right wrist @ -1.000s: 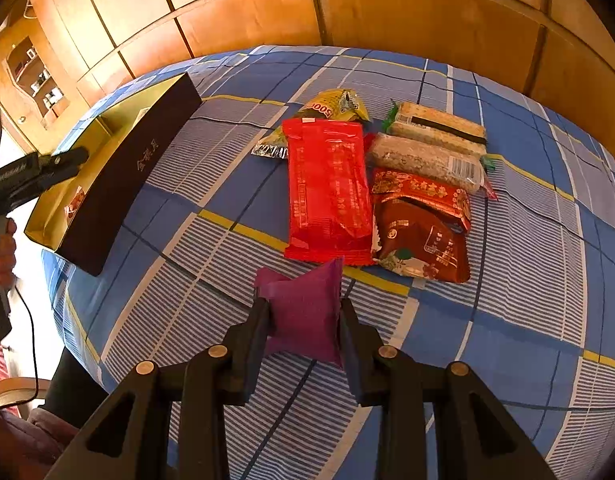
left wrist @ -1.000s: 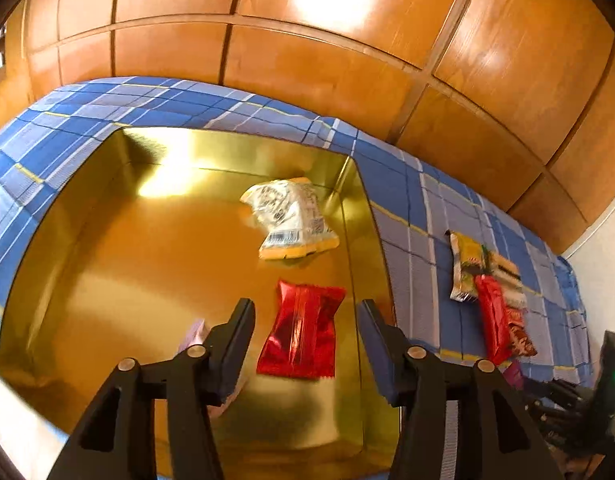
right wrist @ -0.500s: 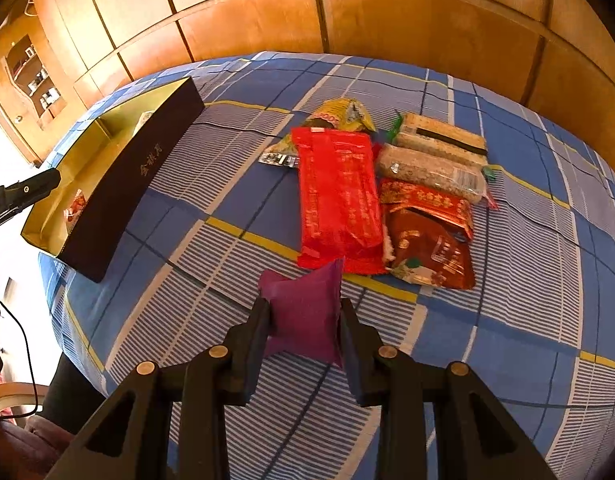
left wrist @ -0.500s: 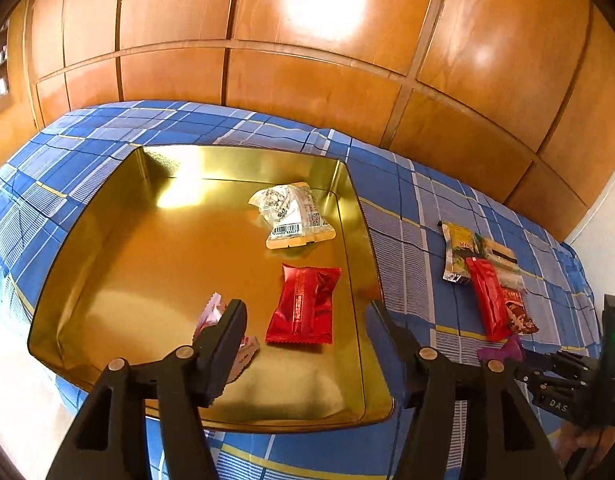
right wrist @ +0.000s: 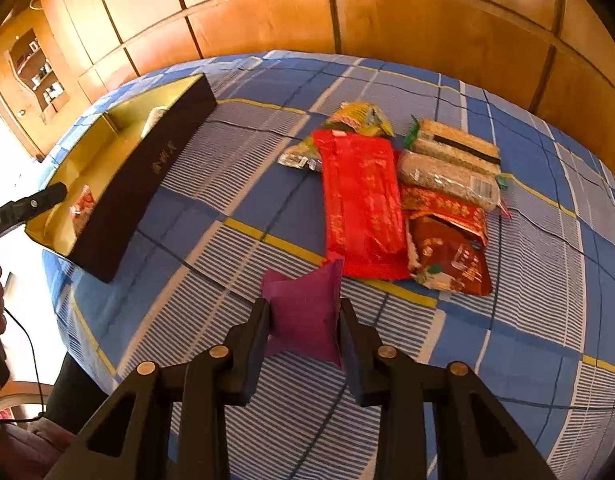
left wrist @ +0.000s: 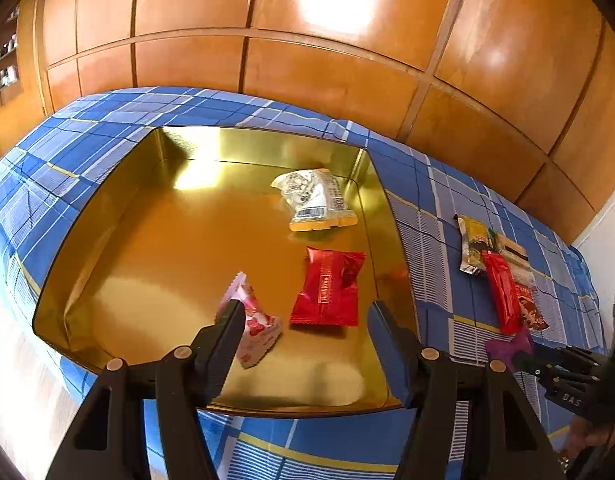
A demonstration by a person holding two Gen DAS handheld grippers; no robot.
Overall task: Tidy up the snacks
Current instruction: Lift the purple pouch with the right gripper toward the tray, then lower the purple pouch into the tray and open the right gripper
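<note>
A gold-lined box (left wrist: 119,240) sits on the blue plaid cloth. It holds a clear-and-yellow packet (left wrist: 313,200), a red packet (left wrist: 327,288) and a pink-white packet (left wrist: 253,320). My left gripper (left wrist: 303,320) is open and empty above the box's near right part. My right gripper (right wrist: 303,312) is shut on a purple packet (right wrist: 303,312), held above the cloth in front of a snack pile. The purple packet also shows in the left wrist view (left wrist: 509,348). The box shows dark-sided in the right wrist view (right wrist: 147,176).
The snack pile has a long red packet (right wrist: 361,200), a yellow packet (right wrist: 359,118), grain bars (right wrist: 451,156) and a dark red bag (right wrist: 447,256). Wooden wall panels (left wrist: 327,60) stand behind the cloth. The cloth's near edge (right wrist: 79,320) drops off at the left.
My left gripper has pulled back and up from the box, leaving the pink-white packet lying in it. My right gripper holds the purple packet and has shifted slightly.
</note>
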